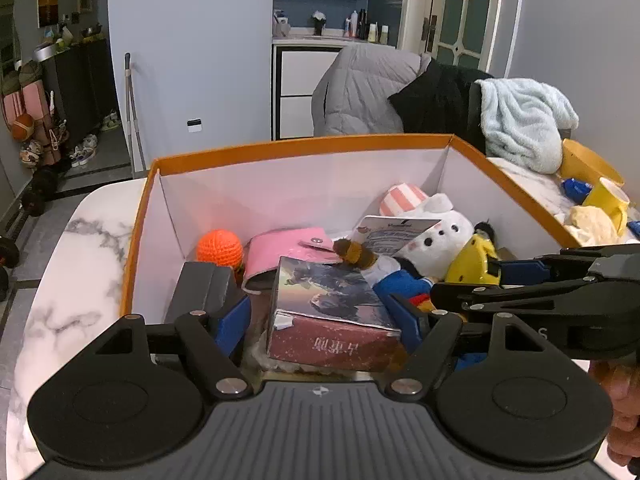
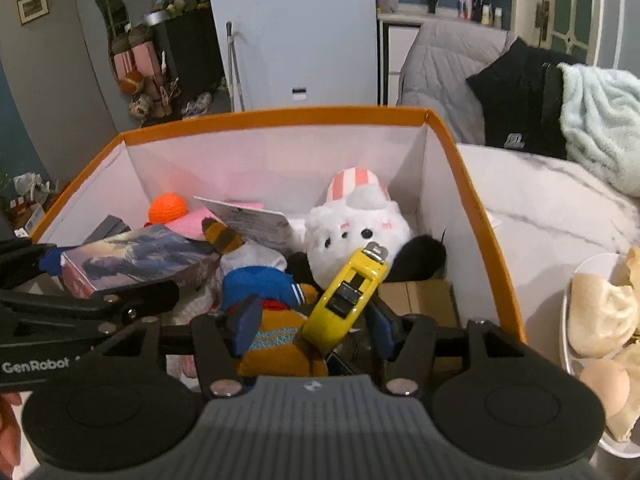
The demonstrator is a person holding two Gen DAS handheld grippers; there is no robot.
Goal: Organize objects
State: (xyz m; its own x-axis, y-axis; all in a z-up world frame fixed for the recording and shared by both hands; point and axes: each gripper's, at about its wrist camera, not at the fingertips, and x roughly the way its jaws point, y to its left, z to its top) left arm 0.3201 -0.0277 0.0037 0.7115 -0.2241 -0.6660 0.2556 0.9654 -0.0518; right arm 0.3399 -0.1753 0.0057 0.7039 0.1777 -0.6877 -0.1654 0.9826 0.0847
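Observation:
An orange-rimmed box [image 1: 304,146] with white walls holds several things: an orange knitted ball [image 1: 219,249], a pink pouch [image 1: 286,249], a white plush [image 1: 440,240] and a book-like box [image 1: 332,312]. My left gripper [image 1: 324,320] is open inside the box, its fingers either side of the book-like box. My right gripper [image 2: 312,324] is open over the box [image 2: 452,148], with a yellow tape measure [image 2: 346,300] lying tilted between its fingers, loose. The right gripper also shows in the left wrist view [image 1: 520,276], beside the tape measure [image 1: 472,264].
The box stands on a white marble table [image 1: 76,280]. A plate of bread and an egg [image 2: 600,320] sits to the right, near a yellow cup [image 1: 608,200]. Coats and a pale blue blanket [image 1: 520,120] hang on chairs behind.

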